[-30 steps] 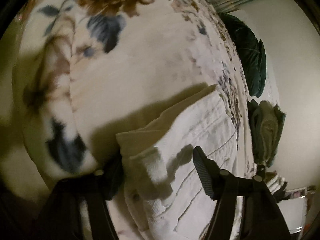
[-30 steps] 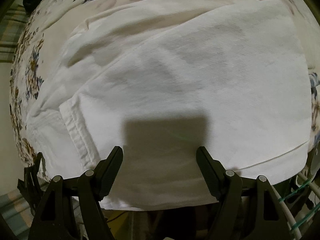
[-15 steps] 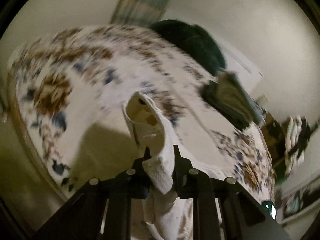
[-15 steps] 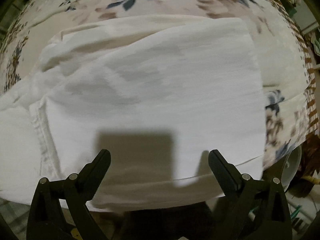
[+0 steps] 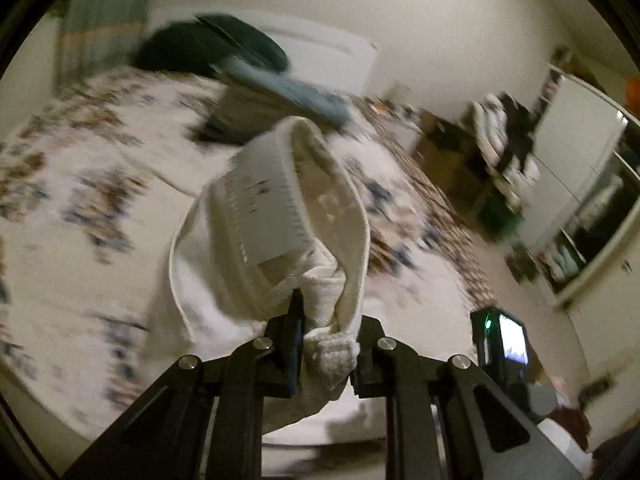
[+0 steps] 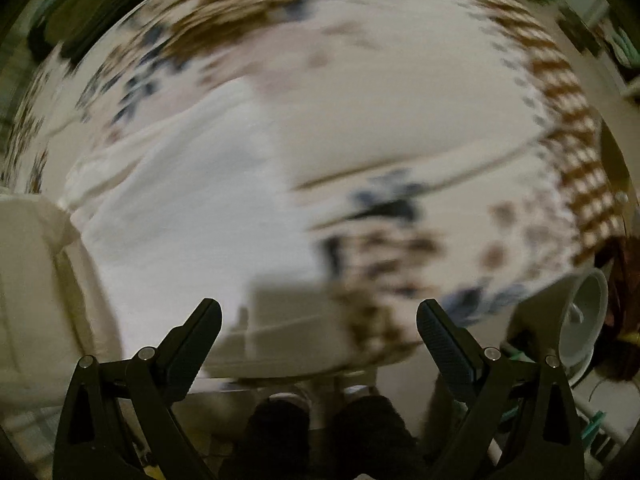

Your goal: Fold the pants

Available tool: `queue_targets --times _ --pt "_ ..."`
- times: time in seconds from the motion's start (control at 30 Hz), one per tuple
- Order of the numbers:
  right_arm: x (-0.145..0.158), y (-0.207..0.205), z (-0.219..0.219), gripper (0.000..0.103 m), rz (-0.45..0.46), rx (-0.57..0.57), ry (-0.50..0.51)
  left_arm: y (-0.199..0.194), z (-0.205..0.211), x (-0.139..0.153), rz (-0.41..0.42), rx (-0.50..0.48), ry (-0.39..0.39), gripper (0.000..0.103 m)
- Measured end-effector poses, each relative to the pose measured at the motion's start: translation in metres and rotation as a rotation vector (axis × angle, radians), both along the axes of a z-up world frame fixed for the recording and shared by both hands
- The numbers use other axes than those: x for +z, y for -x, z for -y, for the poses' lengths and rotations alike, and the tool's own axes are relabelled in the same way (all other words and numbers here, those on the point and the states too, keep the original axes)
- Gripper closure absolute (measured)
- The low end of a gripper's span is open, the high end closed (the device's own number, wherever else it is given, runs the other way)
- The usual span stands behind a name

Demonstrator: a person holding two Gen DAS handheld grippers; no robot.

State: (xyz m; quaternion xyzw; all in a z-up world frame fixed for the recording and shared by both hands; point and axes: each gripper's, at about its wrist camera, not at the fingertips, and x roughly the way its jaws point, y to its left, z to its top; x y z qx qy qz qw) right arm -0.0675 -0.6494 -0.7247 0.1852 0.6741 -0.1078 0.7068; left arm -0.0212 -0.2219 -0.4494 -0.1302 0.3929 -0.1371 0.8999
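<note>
Left gripper [image 5: 326,336] pinches the pants [image 5: 276,216] waistband, lifted above the bedspread [image 5: 80,184] at 12 o'clock. Right gripper [image 6: 319,320] spread, holding nothing; pants lie at its 10 o'clock. We judge the fold is mid-carry; next we lay the waistband over.

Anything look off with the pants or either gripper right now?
One thing: the left gripper is shut on a bunched wad at the waistband of the white pants, care label showing, not a flat edge. The right gripper is open and empty above the floral bedspread. Both views are blurred.
</note>
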Motion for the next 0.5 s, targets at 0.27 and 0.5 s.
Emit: queue_targets --times 0.27,0.5 --pt "-0.005 0.034 0.117 0.003 0.015 -0.153 -0.091 -0.045 0.080 -0.099 -0.366 -0.084 -0.022 0.080" --pt "0.006 0.021 0.135 0.003 0.141 -0.149 -0.362 -0.056 0.052 -0.074 -0.422 -0.031 0.080 0.010"
